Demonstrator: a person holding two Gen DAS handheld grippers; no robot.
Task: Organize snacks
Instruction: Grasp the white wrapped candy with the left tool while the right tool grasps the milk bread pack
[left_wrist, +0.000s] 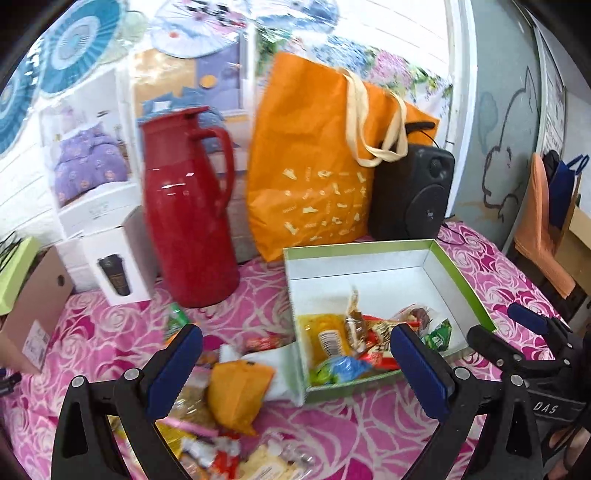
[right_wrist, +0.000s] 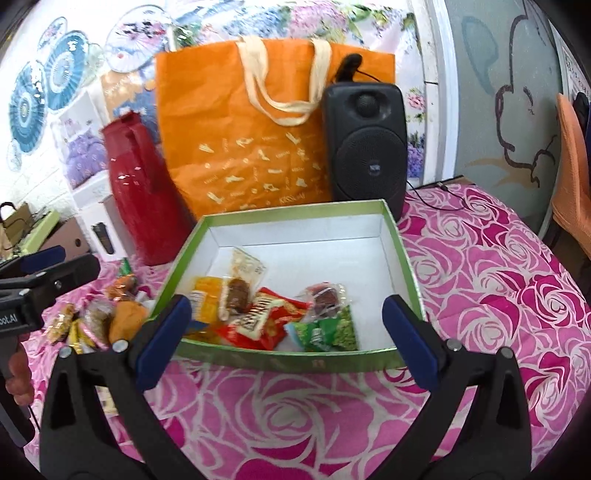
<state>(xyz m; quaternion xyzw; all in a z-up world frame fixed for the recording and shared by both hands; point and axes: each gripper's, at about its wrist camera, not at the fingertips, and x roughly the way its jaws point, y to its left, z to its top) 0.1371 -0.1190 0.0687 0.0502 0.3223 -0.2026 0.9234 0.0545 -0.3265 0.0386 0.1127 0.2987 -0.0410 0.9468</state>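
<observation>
A green-rimmed box (left_wrist: 461, 273) with a white inside sits on the pink rose tablecloth and holds several snack packets (left_wrist: 369, 343). It also shows in the right wrist view (right_wrist: 402, 254), with its packets (right_wrist: 266, 317). Loose snacks lie left of the box, among them an orange packet (left_wrist: 238, 391) and a pile (right_wrist: 92, 325). My left gripper (left_wrist: 295, 369) is open and empty above the loose snacks, by the box's left front corner. My right gripper (right_wrist: 286, 339) is open and empty over the box's front wall.
A red thermos jug (left_wrist: 188, 214), an orange tote bag (left_wrist: 314, 166) and a black speaker (left_wrist: 410, 195) stand behind the box. A white carton (left_wrist: 114, 266) and a brown carton (left_wrist: 33, 314) stand at the left. The table edge runs at the right.
</observation>
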